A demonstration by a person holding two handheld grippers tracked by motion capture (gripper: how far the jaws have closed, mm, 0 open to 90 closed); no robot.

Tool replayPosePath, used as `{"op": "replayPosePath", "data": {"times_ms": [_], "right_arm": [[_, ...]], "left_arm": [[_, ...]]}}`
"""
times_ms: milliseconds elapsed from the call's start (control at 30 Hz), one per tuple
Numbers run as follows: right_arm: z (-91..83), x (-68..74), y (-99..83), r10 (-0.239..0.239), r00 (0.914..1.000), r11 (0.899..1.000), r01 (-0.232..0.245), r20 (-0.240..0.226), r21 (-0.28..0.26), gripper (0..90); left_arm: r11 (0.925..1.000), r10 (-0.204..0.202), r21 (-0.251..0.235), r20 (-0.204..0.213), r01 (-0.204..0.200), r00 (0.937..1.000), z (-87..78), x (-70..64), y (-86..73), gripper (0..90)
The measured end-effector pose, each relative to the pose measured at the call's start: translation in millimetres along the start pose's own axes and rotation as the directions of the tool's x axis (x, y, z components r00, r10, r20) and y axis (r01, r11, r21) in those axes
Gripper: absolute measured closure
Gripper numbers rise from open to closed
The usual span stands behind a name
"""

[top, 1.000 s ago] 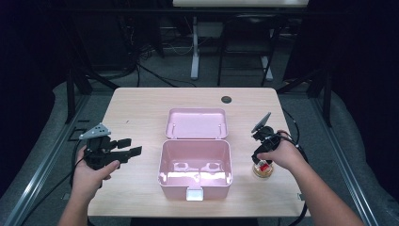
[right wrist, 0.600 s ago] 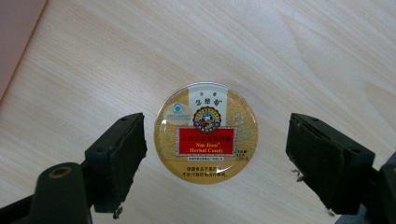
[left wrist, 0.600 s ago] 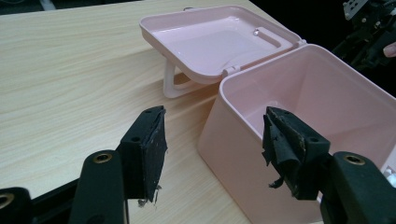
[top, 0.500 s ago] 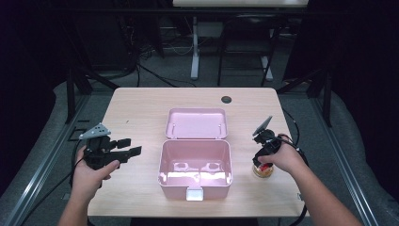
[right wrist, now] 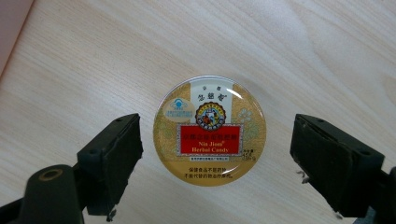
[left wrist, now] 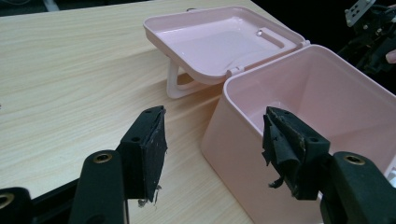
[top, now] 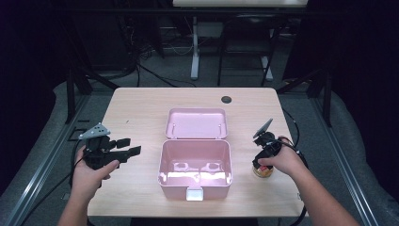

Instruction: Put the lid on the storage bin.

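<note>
A round gold candy tin [right wrist: 210,130] with a red label lies flat on the wooden table, right of the open pink box [top: 162,162]. My right gripper [right wrist: 219,156] points down over the tin, open, one jaw on each side and neither touching it. In the high view, the right gripper [top: 261,165] and hand hide part of the tin [top: 263,173]. My left gripper [top: 128,146] hovers left of the box, open and holding nothing. In the left gripper view, its jaws [left wrist: 215,144] frame the box's near corner [left wrist: 243,140].
The box's lid [top: 196,123] is flipped back, resting on the table behind it; the lid [left wrist: 219,37] is bare inside. A dark round grommet [top: 226,99] sits near the table's far edge. Cables trail off both sides. Bare tabletop [top: 136,113] lies at the far left.
The right hand has settled slightly lower over the tin. The left gripper and the box have not moved.
</note>
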State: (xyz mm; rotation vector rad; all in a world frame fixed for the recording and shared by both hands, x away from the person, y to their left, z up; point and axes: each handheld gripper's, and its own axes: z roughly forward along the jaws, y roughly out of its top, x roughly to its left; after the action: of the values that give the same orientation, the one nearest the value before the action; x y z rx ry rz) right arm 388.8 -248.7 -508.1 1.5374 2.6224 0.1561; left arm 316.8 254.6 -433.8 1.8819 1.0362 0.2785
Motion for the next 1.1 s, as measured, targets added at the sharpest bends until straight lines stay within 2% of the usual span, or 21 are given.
{"op": "replayPosePath", "data": {"times_ms": [133, 533, 733, 767, 1100], "right_arm": [[1.6, -0.1, -1.9, 0.016, 0.9999, 1.0, -0.016, -0.001, 0.0, 15.4], [10.4, 0.1, -2.6, 0.006, 0.9999, 1.0, -0.006, -0.01, 0.002, 13.9], [17.4, 1.5, -2.3, 0.023, 0.9996, 1.0, -0.023, -0.016, 0.008, 13.1], [18.8, 1.0, -2.3, 0.012, 0.9999, 1.0, -0.012, -0.011, 0.007, 13.0], [28.6, -2.6, -4.2, 0.04, 0.9988, 0.999, -0.039, -0.029, 0.018, 13.1]], "left_arm": [[1.0, 0.0, 0.002, -0.002, 0.0, 1.0, 0.0, 0.7, -0.2, 39.5], [1.0, -0.005, 0.005, -0.004, 0.005, 1.0, 0.9, 2.5, -1.1, 39.5], [1.0, -0.005, 0.007, -0.007, 0.005, 1.0, 1.0, 2.9, -1.3, 39.5], [1.0, -0.004, 0.009, -0.008, 0.005, 1.0, 1.0, 3.0, -1.3, 39.6], [0.9999, -0.006, 0.01, -0.012, 0.006, 0.9999, 1.6, 4.2, -1.9, 39.5]]}}
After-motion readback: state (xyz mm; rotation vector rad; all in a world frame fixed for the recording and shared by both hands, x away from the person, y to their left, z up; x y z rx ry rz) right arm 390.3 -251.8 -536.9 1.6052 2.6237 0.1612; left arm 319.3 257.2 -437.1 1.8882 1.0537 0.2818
